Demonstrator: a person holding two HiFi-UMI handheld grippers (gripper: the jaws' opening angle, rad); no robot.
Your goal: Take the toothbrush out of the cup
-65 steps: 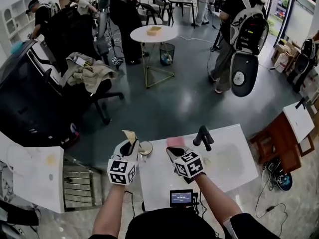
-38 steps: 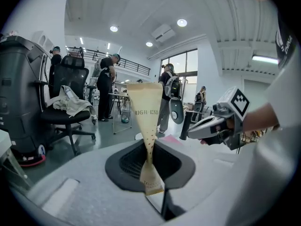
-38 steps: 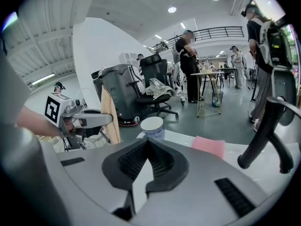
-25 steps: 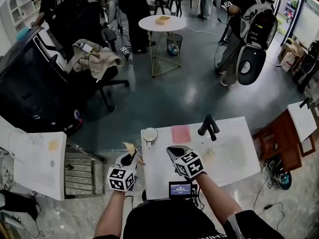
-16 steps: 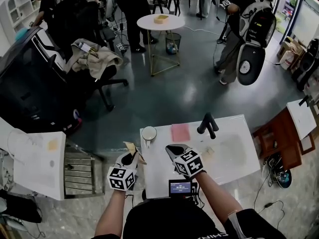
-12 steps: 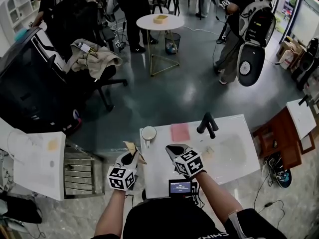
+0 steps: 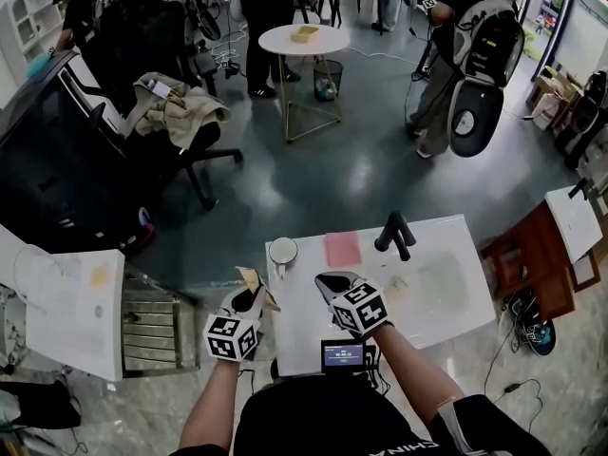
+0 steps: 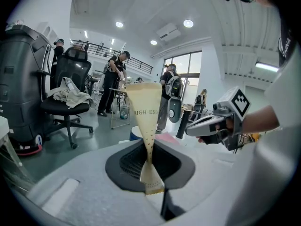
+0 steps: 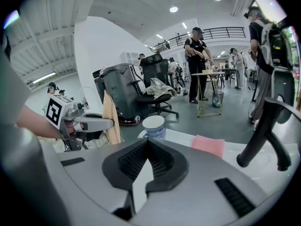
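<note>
My left gripper [image 7: 249, 298] is shut on a flat cream toothbrush packet [image 7: 251, 282] that stands up out of its jaws, just off the white table's [image 7: 302, 329] left edge. The left gripper view shows the packet [image 8: 146, 117] pinched low between the pads, with "HIGH-END" printed on it. A white and blue cup [image 7: 283, 252] stands upright at the table's far left corner, apart from the packet. Nothing shows inside the cup [image 9: 154, 125]. My right gripper [image 7: 332, 283] hovers over the table right of the cup, jaws together and empty.
A pink cloth [image 7: 343, 251] lies right of the cup, then a black faucet [image 7: 394, 234] and a sink basin [image 7: 439, 288]. A small screen [image 7: 343, 354] sits at the table's near edge. Beyond it stand an office chair [image 7: 180, 150], a round table [image 7: 300, 39] and several people.
Earliest, the left gripper held the packet right at the cup. It has since drawn back and left, clear of it. Over the last second neither gripper has moved.
</note>
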